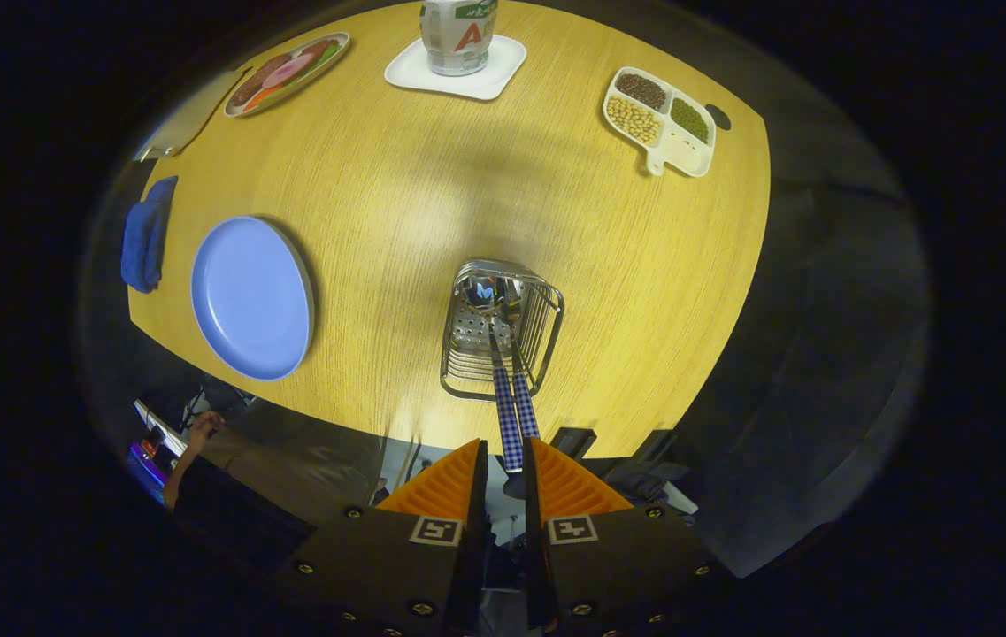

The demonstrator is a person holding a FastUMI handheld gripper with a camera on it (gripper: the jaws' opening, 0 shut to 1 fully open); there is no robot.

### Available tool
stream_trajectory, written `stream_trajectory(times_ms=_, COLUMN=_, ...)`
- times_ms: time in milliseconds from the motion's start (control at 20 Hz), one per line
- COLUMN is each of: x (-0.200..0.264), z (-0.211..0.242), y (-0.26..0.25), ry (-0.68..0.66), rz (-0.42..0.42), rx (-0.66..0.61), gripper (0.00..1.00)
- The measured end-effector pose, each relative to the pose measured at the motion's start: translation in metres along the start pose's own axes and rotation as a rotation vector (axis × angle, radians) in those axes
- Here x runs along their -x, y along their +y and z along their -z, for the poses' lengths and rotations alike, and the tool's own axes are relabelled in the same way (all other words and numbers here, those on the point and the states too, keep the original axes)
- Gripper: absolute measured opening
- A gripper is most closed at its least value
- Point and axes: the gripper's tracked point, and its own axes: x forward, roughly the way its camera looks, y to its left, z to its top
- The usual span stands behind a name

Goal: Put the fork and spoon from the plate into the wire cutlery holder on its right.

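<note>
The wire cutlery holder [503, 327] stands on the wooden table, just ahead of and below my gripper [506, 447]. Two utensils with blue-and-white checkered handles stand in it, heads down. The left handle [508, 420] runs back up between my fingers, which are shut on its end. The right handle [526, 409] leans beside it and ends at my right finger. I cannot tell which one is the fork and which the spoon. The blue plate [252, 296] lies left of the holder with nothing on it.
A blue cloth [145, 243] lies left of the plate. Far across the table are a platter of food [286, 72], a carton on a white square mat [458, 66] and a divided dish of beans [660, 119]. A person's hand [202, 429] shows below the table's near edge.
</note>
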Motion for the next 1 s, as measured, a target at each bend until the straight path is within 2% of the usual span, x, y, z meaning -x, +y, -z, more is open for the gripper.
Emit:
stream_trajectory(times_ms=300, x=0.028, z=0.008, y=0.036, ry=-0.223, rz=-0.074, rx=-0.017, gripper=0.21)
stream_trajectory(times_ms=450, x=0.049, z=0.008, y=0.063, ry=-0.398, rz=-0.115, rx=-0.031, gripper=0.21)
stream_trajectory(times_ms=650, x=0.117, z=-0.014, y=0.090, ry=-0.858, rz=-0.123, rx=-0.090, gripper=0.21)
stream_trajectory(times_ms=700, x=0.134, z=-0.009, y=0.097, ry=-0.947, rz=-0.136, rx=-0.104, gripper=0.21)
stream_trajectory(times_ms=800, x=0.158, z=0.006, y=0.116, ry=-1.069, rz=-0.193, rx=-0.142, gripper=0.30)
stream_trajectory(times_ms=850, x=0.171, z=0.012, y=0.120, ry=-1.148, rz=-0.212, rx=-0.169, gripper=0.30)
stream_trajectory(times_ms=1000, x=0.221, z=0.030, y=0.111, ry=-1.444, rz=-0.174, rx=-0.289, gripper=0.30)
